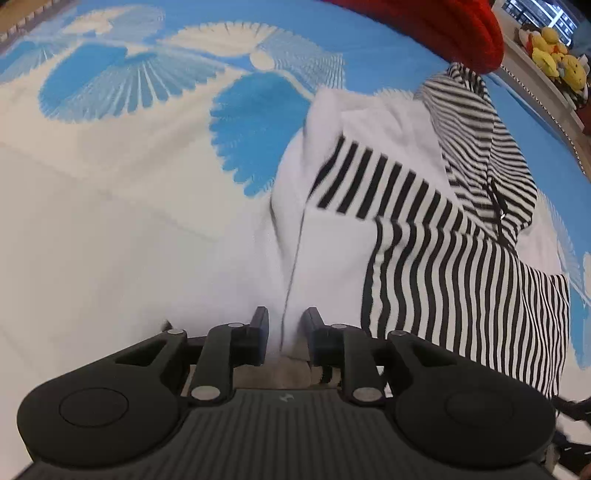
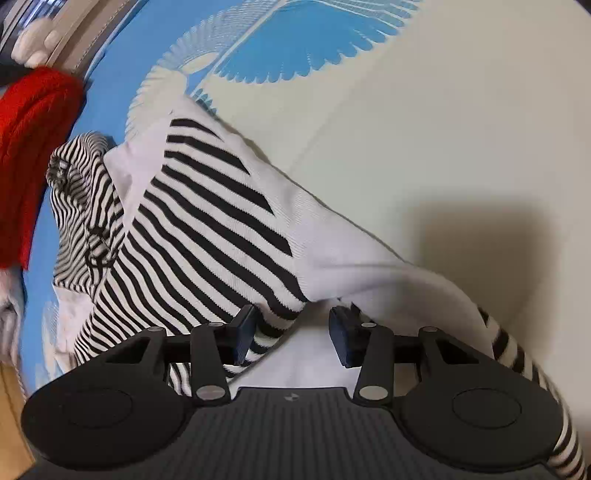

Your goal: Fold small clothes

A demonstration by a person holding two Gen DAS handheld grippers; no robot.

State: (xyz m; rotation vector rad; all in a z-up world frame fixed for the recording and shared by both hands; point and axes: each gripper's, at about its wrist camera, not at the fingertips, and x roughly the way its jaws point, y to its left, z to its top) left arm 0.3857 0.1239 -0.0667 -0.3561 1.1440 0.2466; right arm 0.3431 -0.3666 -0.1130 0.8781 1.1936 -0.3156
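White and black-striped cloth makes up the small garment [image 1: 406,236] that is spread under both grippers, on a bed cover [image 1: 110,206] printed with blue and cream fan shapes.

In the left wrist view, bare cream cover is seen to the left of the left gripper [image 1: 284,326]. A white fold of the garment runs up from between its jaws, which are set narrowly apart. A gap is visible on each side of the fold, so the cloth is not seen to be pressed, though the view is blurred there. To the right of the gripper the striped panel is laid out, and beyond it the striped hood [image 1: 476,147] is bunched. A red knitted item [image 1: 454,33] is seen past the hood, at the far right, with yellow soft toys [image 1: 554,55] on a ledge behind it.

In the right wrist view, the red knitted item is found far to the left of the right gripper [image 2: 293,328], with the hood just beside it. The striped front of the garment slopes down to the left finger [image 2: 245,332], whose pad lies against a striped edge. The jaws are spread, and white cloth is seen in the gap without being pinched. To the right, a white sleeve with a striped cuff [image 2: 517,354] is draped past the gripper, and plain cream cover lies beyond it.
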